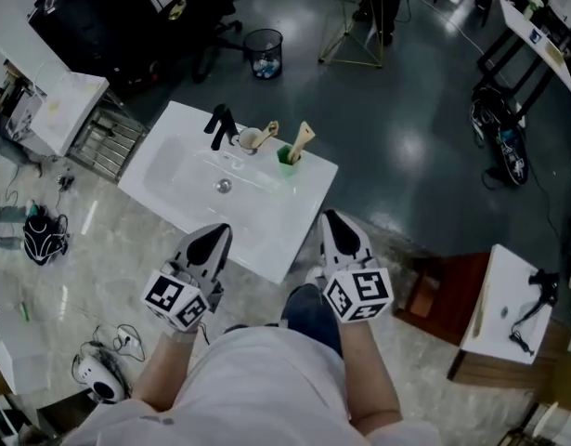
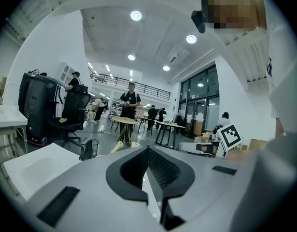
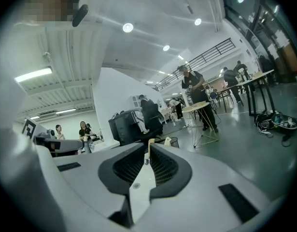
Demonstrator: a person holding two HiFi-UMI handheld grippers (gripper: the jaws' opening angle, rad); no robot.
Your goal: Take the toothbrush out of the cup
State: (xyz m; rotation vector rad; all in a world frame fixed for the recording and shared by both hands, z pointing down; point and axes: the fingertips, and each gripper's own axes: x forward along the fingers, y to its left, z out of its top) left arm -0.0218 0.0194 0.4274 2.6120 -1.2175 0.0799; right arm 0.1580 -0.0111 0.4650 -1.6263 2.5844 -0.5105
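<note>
At the sink's (image 1: 174, 170) back edge, toothbrush (image 1: 303, 140) in green cup (image 1: 287, 155): we judge it light, stiff, pinch upper handle. Clenched empty near sink's front: left gripper (image 1: 214, 237), right gripper (image 1: 334, 223).

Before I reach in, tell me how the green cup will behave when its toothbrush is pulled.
The green cup looks small and light, so it may tip or lift. Its toothbrush leans against the rim, so it probably slides free.
</note>
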